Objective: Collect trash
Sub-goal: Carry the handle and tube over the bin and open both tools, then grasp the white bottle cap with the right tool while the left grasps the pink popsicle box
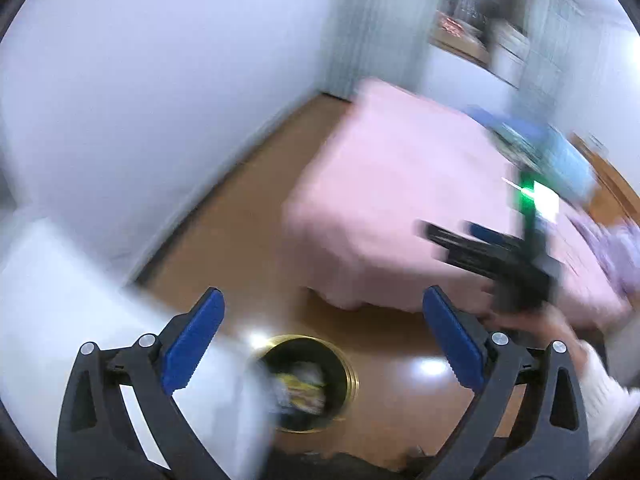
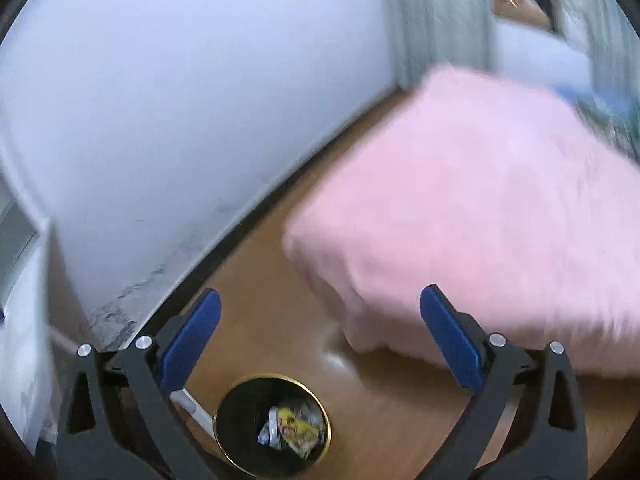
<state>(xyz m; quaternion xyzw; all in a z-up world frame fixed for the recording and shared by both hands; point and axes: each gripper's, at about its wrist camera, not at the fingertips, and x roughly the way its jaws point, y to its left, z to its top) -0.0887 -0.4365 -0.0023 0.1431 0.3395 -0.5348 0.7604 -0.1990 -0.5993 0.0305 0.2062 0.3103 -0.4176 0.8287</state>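
Note:
A round black trash bin with a gold rim stands on the wooden floor below me; it also shows in the right wrist view. Crumpled wrappers, one yellow, lie inside it, blurred in the left wrist view. My left gripper is open and empty, high above the bin. My right gripper is open and empty, also above the bin. The right gripper's black body with a green light shows at the right of the left wrist view, held by a hand.
A bed with a pink cover fills the right side. A white wall runs on the left. A white piece of furniture is at the lower left. Both views are motion-blurred.

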